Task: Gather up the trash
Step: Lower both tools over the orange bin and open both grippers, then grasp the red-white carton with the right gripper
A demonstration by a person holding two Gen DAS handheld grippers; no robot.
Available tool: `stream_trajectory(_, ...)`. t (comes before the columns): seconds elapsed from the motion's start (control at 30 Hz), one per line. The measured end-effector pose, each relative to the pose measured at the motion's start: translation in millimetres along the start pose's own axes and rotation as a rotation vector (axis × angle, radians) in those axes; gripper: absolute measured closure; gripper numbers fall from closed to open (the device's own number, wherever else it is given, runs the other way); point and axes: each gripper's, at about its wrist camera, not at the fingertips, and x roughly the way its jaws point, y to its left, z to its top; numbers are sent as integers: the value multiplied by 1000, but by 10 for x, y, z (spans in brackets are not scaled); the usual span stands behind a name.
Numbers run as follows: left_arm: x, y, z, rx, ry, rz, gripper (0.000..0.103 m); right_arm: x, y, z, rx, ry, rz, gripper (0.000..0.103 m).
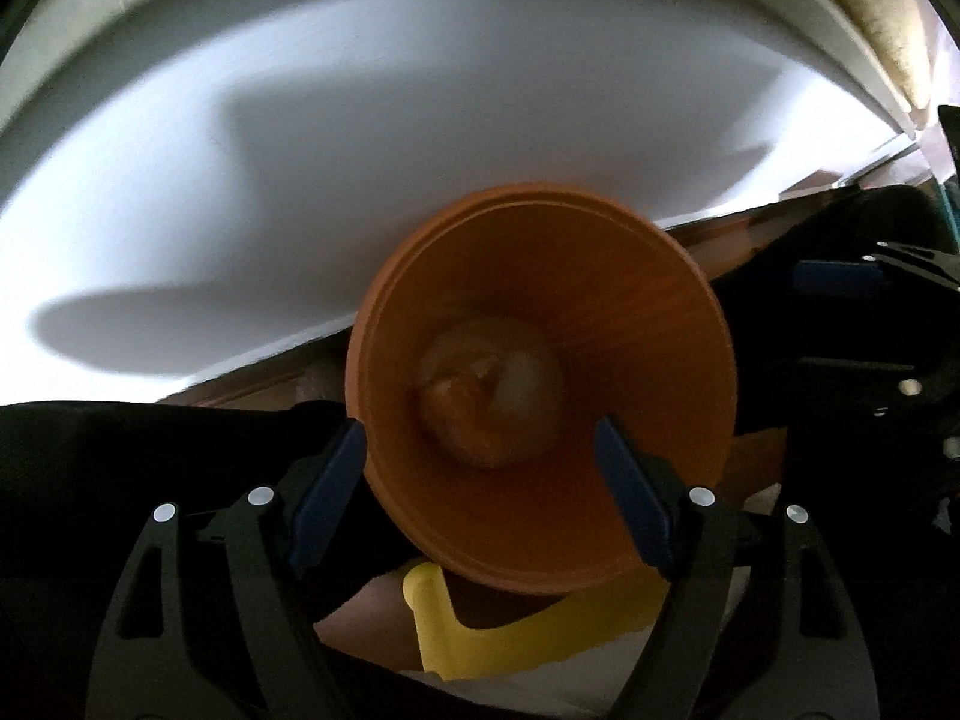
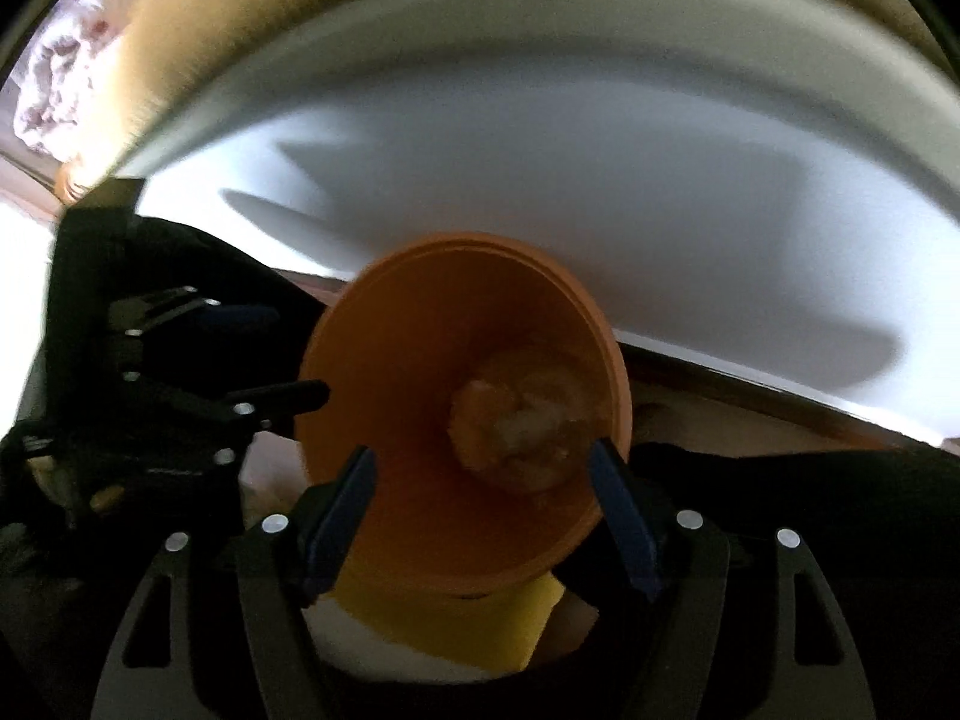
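- Now, left wrist view: the left gripper (image 1: 480, 450) has its fingers spread around an orange cup (image 1: 540, 384); crumpled trash (image 1: 489, 393) lies at its bottom.
- Right wrist view: the right gripper (image 2: 483, 480) is likewise spread around the cup; a grip I cannot confirm.
- Some trash seems collected; more I cannot see.

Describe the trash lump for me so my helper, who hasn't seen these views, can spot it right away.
Start at the orange cup, the big round thing in front of the white wall, with a yellow piece below it. Look down its mouth: the pale, crumpled wad lies at the very bottom. It is the only whitish-tan, wrinkled thing there; all around it is smooth orange.
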Motion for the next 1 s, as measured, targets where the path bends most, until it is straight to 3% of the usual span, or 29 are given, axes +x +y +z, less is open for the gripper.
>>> stream_trajectory(0.1,-152,-133,122,37,-50,6,26,-425,110,-7,-51,-62,8,32)
stream_trajectory(0.2,-539,-172,141,72,-139,-18,26,-933,164,102,-123,-176,10,31)
stream_trajectory(0.27,-806,-205,181,92,-207,-23,21,-1251,158,255,-162,-263,0,29)
stream_trajectory(0.37,-1144,-242,240,117,-301,-2,19,-1639,135,613,-230,-403,-76,24)
stream_trajectory(0.53,-1362,-281,350,108,-363,-18,19,-1801,-1,1345,-336,-481,-179,24)
stream_trajectory(0.63,-1341,-265,372,88,-380,-16,19,-1777,11,1743,-455,-448,-225,24)
stream_trajectory(0.73,-1414,-235,396,73,-389,-16,19,-1521,33,2148,-577,-333,-248,27)
stream_trajectory(0.83,-1394,-267,413,66,-385,-10,19,-1269,-8,2364,-635,-219,-234,38)
stream_trajectory(1.0,-1335,-251,479,49,-363,-22,19,-1005,-125,2588,-657,-117,-218,38)
